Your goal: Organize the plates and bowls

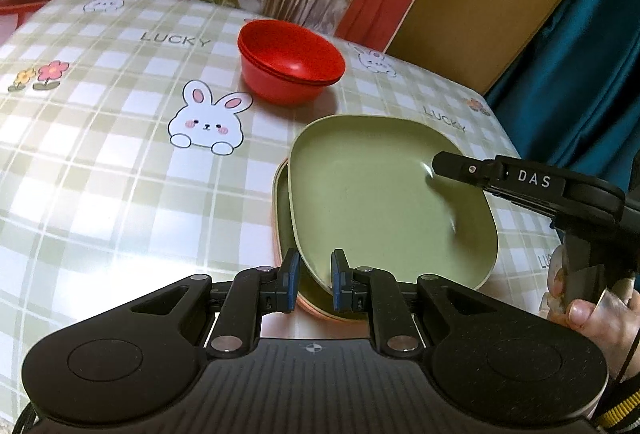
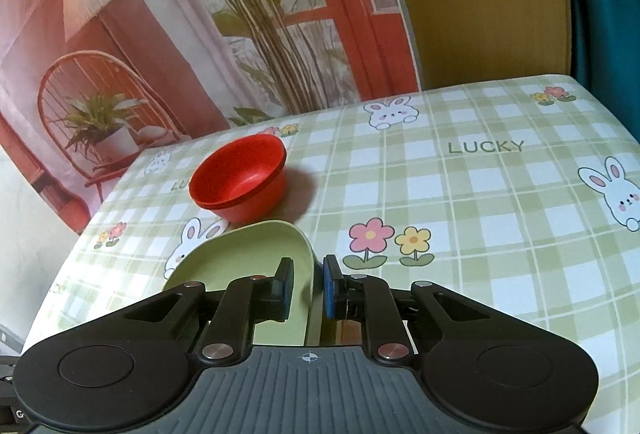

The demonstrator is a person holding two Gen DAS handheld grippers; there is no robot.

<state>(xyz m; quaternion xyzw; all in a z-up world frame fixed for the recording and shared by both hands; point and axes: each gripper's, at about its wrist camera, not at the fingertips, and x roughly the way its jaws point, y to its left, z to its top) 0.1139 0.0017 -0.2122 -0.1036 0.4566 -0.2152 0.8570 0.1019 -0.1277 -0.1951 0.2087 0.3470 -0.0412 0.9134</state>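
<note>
The table [image 1: 120, 162] fills most of what I see from either wrist, covered by a green-and-white checked cloth printed with white rabbits, flowers and the word LUCKY. Behind it hangs a printed backdrop [image 2: 120, 34] of a red room with a rattan chair and tall leafy stems, and to the right of that I see a plain tan panel and teal fabric.

Next in size is the green plate [image 1: 384, 194], squarish with rounded corners. I have it between both grippers, tilted, its near side over a second green plate [image 1: 281, 210] that sits on a pink one, of which I see only a thin edge at the bottom of the stack. Beyond the plates, well apart from them, stand the red bowls [image 1: 290, 64], nested upright in one stack.

My left gripper [image 1: 314, 276] is nearly closed, its blue pads pinching the near rim of the top plate. My right gripper [image 2: 306, 284] is likewise nearly closed, clamped on the plate's opposite rim, one finger inside the plate and one outside. From the left wrist I see the right gripper's black body marked DAS reaching over the plate's right side, with the hand [image 1: 596, 318] that carries it at the frame's edge.
</note>
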